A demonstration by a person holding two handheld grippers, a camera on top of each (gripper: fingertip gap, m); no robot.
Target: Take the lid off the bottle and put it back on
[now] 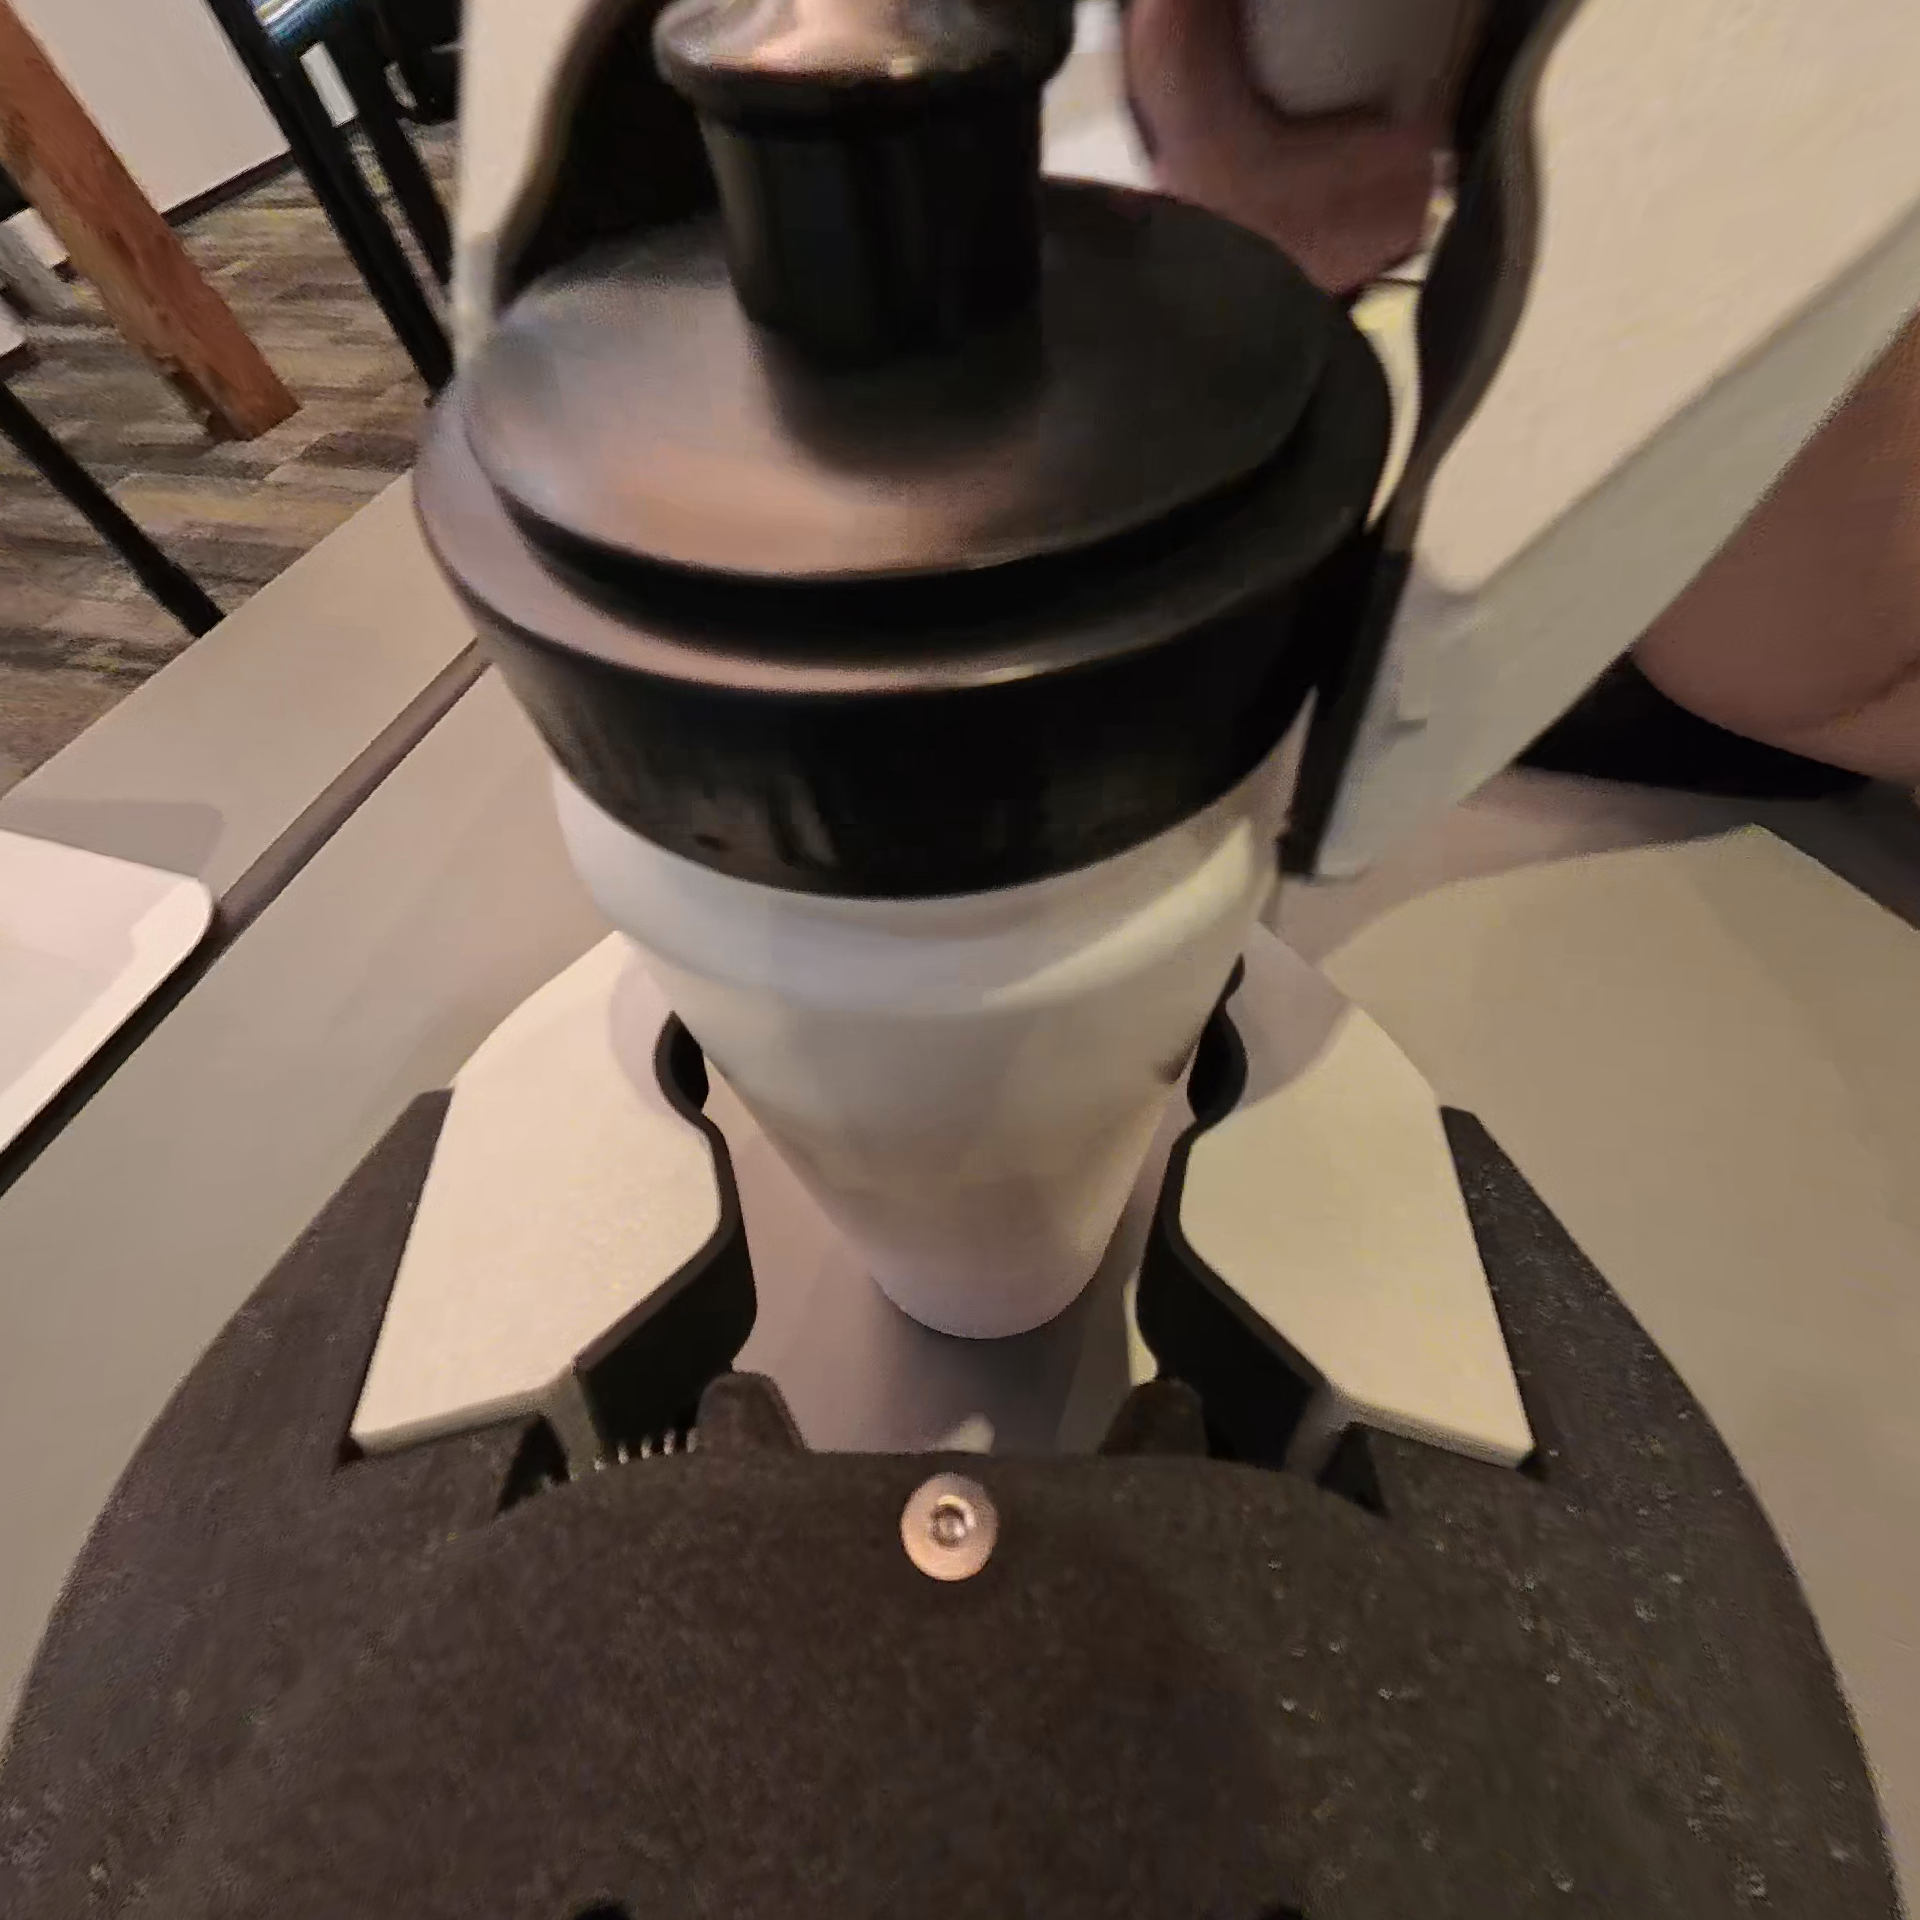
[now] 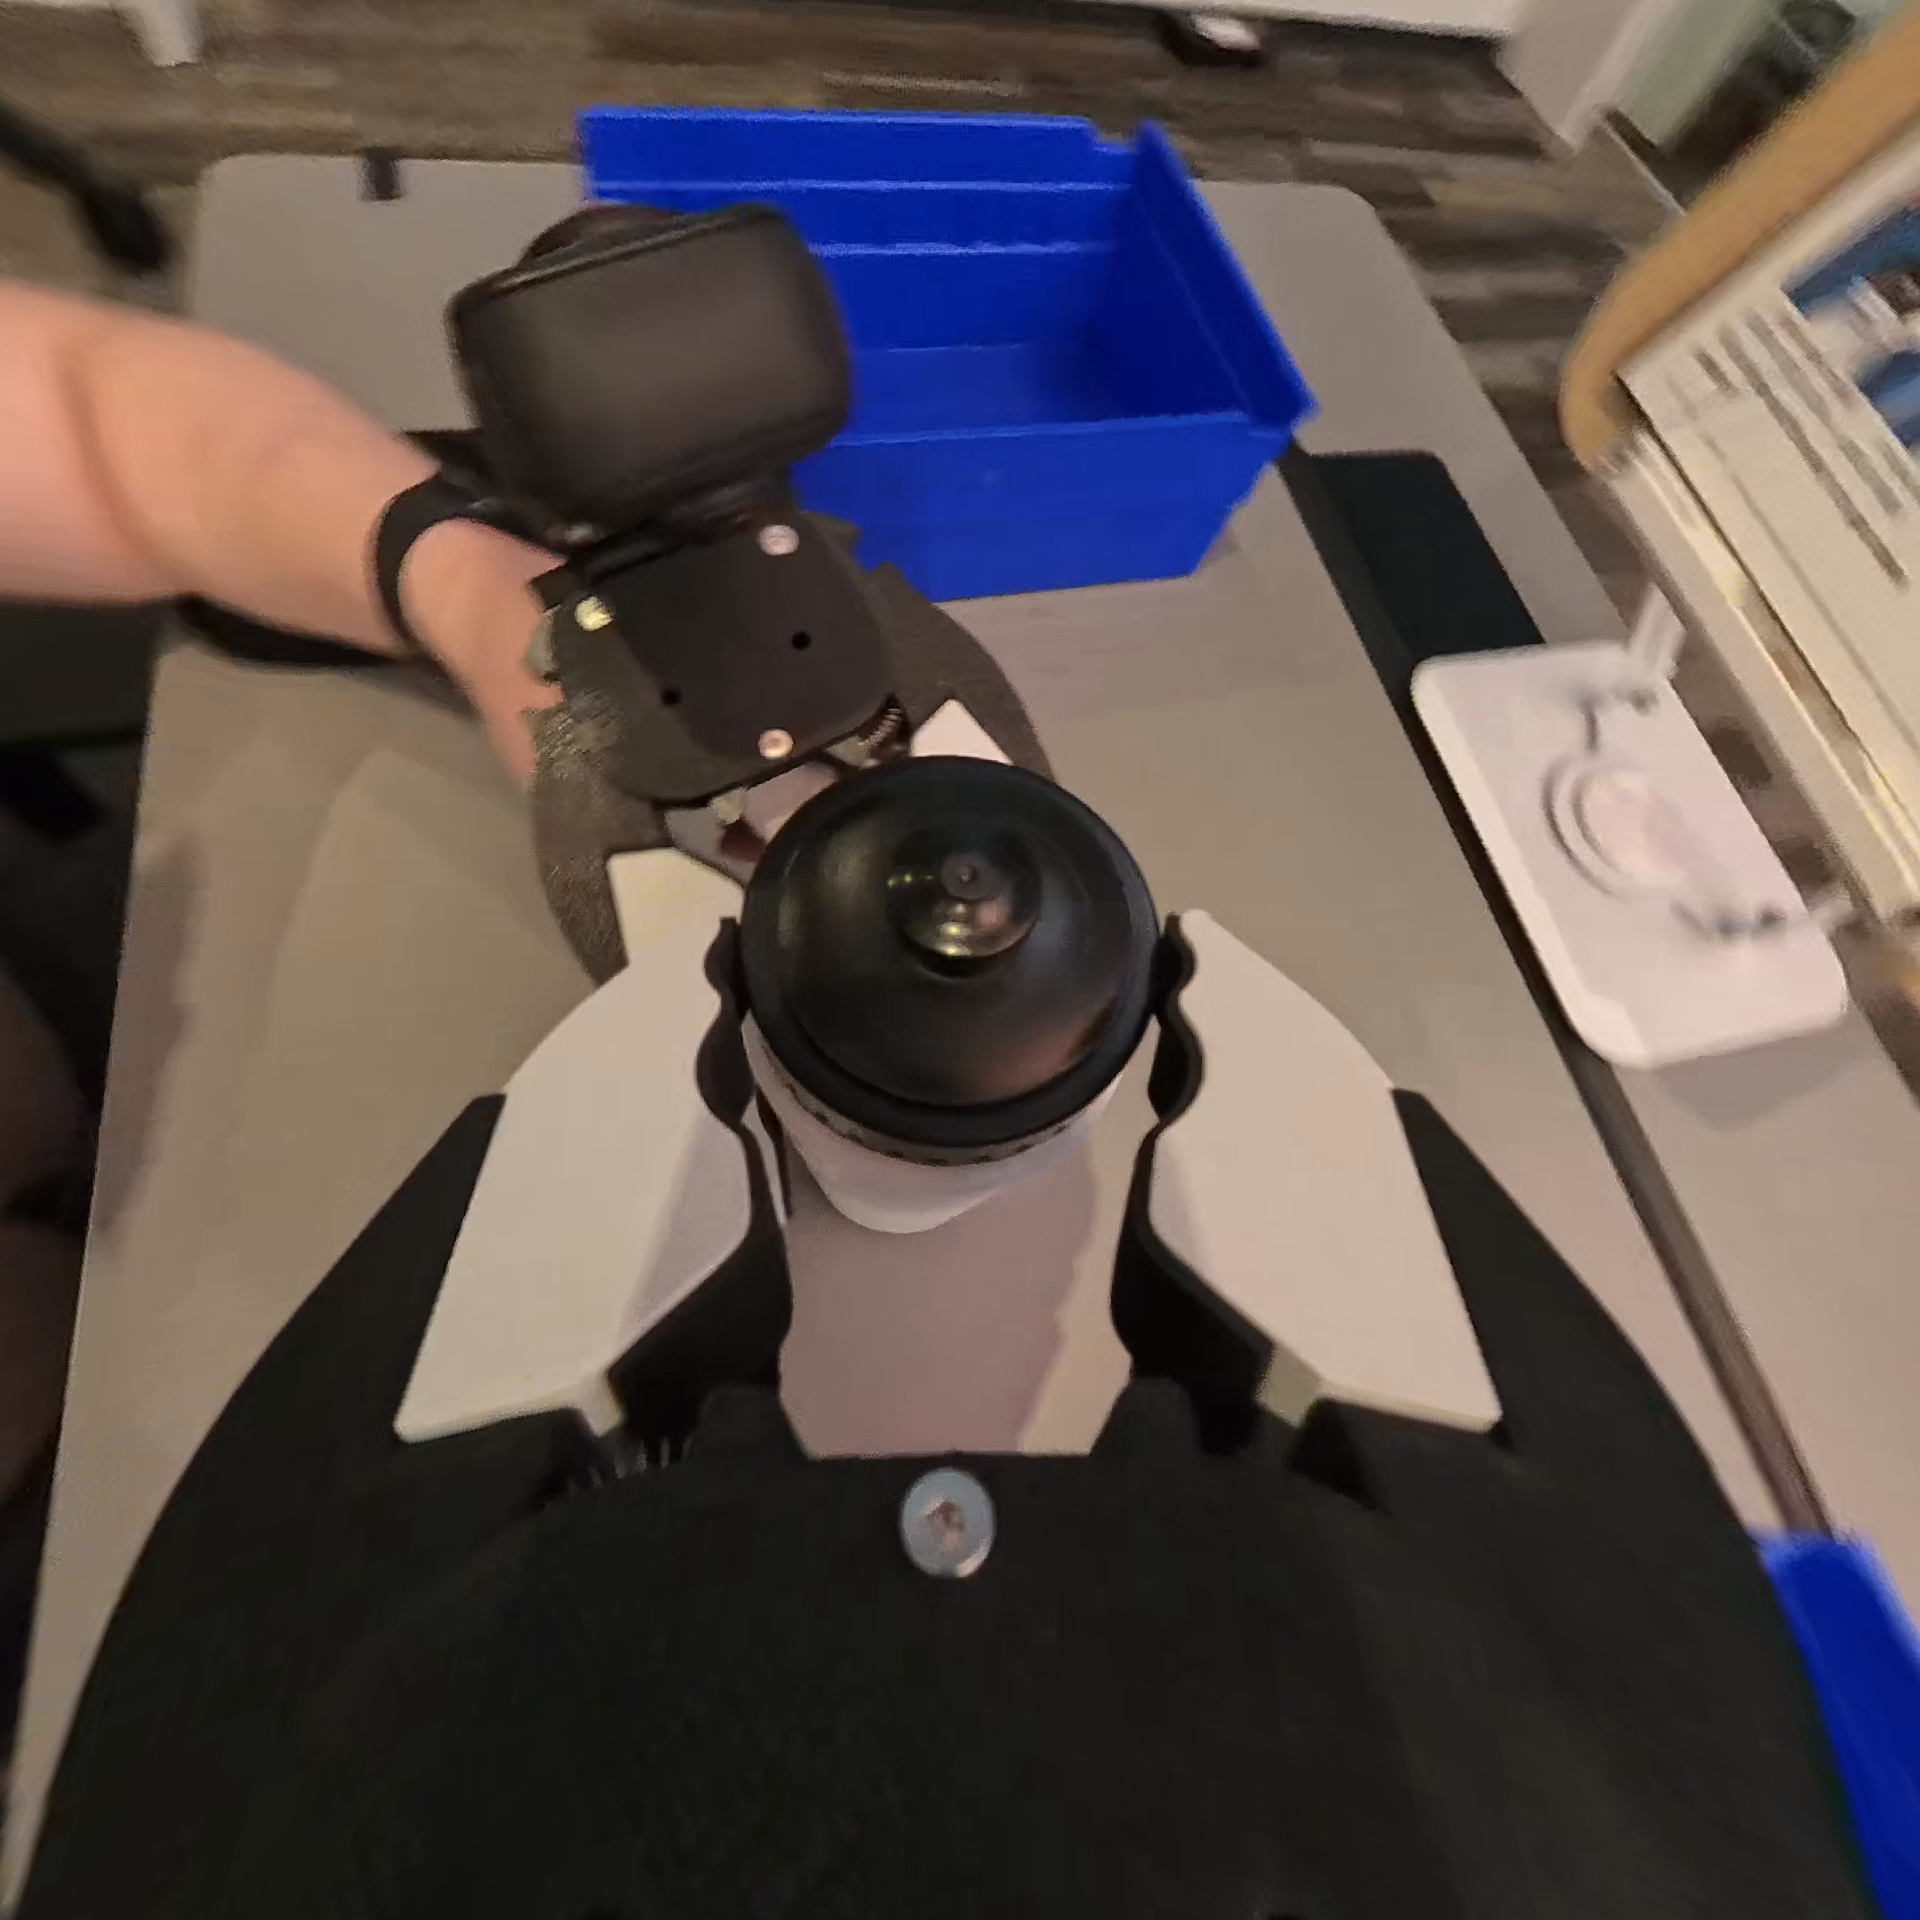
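The white bottle (image 1: 935, 1091) stands upright on the grey table (image 2: 1195, 727), its black lid (image 2: 948, 935) with the spout on top seated on the neck. The left gripper (image 1: 951, 1049) pinches the bottle's white body between its fingers, below the lid, while the right gripper (image 2: 948, 971) comes from above with its fingers pressed against the two sides of the lid. Behind the bottle sits a blue bin (image 2: 1039, 416), a white tray (image 2: 1621, 862) lies off to the right, and a person's hand (image 2: 457, 613) holds the left gripper.
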